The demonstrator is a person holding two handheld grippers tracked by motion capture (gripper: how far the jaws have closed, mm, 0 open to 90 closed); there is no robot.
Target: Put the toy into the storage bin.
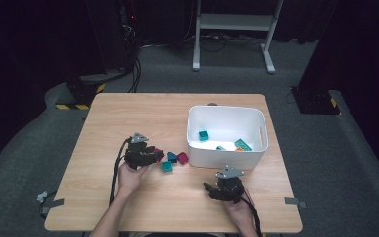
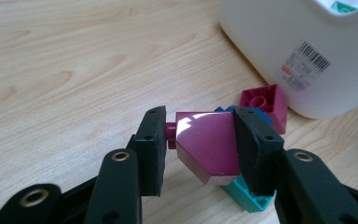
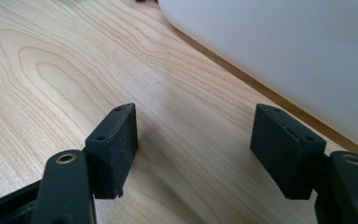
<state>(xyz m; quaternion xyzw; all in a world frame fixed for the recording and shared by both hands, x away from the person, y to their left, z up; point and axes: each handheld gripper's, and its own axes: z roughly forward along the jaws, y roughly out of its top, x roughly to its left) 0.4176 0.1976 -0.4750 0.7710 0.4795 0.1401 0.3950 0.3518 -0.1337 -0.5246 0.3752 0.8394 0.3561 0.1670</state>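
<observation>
**Left fingers have the magenta block, bin is off to the right**

High view: the left gripper [image 1: 154, 156] sits near the middle of the desk [image 1: 128, 118], pointing right toward the small pile of blocks. The white bin [image 1: 227, 148] is just past that pile, so the carry looks like a short hop up and right over the near wall. The right gripper [image 1: 212, 190] is parked in front of the bin, closer to it, but has nothing in it.

Left gripper view: fingers [image 2: 151, 149] clamped on the magenta block [image 2: 207, 142], its stud poking sideways against the left finger, so its long axis runs across the fingers. A teal block [image 2: 244, 198] lies underneath, another magenta one [image 2: 265, 105] beyond, right beside the bin.

Right gripper view: fingers [image 3: 114, 149] wide open over bare desk, the bin wall up on the right.
</observation>
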